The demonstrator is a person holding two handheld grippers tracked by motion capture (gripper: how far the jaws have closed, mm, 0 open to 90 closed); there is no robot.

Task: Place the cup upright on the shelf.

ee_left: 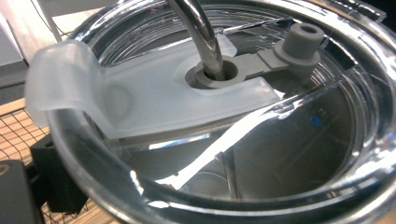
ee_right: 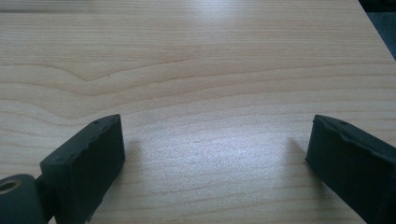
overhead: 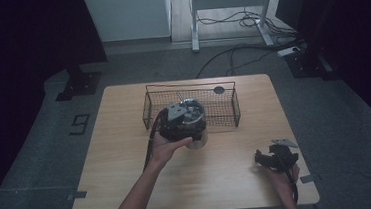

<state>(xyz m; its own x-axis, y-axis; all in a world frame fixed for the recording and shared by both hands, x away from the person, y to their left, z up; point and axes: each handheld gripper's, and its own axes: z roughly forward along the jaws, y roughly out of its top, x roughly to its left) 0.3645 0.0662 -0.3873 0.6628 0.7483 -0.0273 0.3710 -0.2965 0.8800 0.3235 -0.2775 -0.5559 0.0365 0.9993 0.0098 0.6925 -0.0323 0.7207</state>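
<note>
Currently, tumbler (overhead: 197, 128) gripped by left gripper (overhead: 182, 121) just near of wire basket (overhead: 224, 112), right gripper (overhead: 270, 159) rested on table (overhead: 126, 139) at near right, jaws wide apart.

high view overhead, faces forward-down on table (overhead: 126, 139); right gripper view skims same tabletop close.

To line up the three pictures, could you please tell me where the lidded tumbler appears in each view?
High view: the tumbler sits mid-table under the left gripper, just before the wire basket.
Left gripper view: its clear lid and metal straw show close up.
Right gripper view: bare table between open jaws.
Shared landmark: the wooden tabletop.
</note>
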